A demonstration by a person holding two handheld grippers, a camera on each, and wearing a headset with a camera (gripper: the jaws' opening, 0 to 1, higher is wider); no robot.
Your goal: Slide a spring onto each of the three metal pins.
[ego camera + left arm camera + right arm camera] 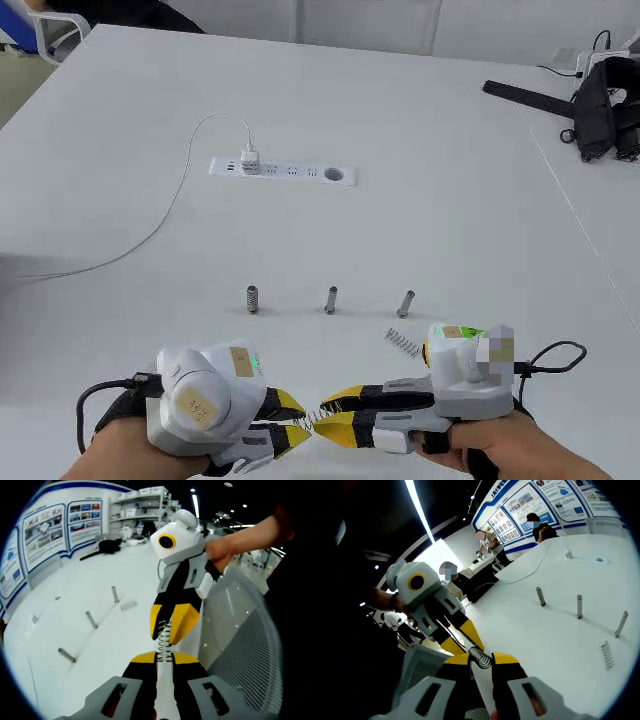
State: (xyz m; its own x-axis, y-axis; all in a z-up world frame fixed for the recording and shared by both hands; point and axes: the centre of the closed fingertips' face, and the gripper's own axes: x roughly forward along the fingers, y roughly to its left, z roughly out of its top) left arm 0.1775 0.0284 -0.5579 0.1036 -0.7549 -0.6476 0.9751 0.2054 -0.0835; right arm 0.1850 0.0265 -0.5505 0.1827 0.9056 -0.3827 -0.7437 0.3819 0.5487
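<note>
1 spring (313, 419) is held in the air between the 2 grippers, above the near part of the table (420, 120). The jaws of the left gripper (302, 421) are closed narrowly on 1 end of it, and the jaws of the right gripper (324, 419) are closed narrowly on the other end. This is seen most clearly in the left gripper view. Of the 3 pins, the left pin (252, 299) already carries a coil. The middle pin (330, 299) and the right pin (405, 303) are bare. A second spring (402, 343) lies flat on the table, just in front of the right pin.

Several risks are judged from this. If the spring is pulled by both grippers at once, it may be stretched or bent, and then it would not slide well. If 1 gripper is opened before the other grip is firm, the spring may be dropped and may roll off the near edge. If the very end is gripped, the opening may be covered by the jaws, so that the pin cannot enter. It cannot be told whether the pins are fixed, so 1 may be tipped by a sideways push. The second spring may be swept away by a low gripper.
</note>
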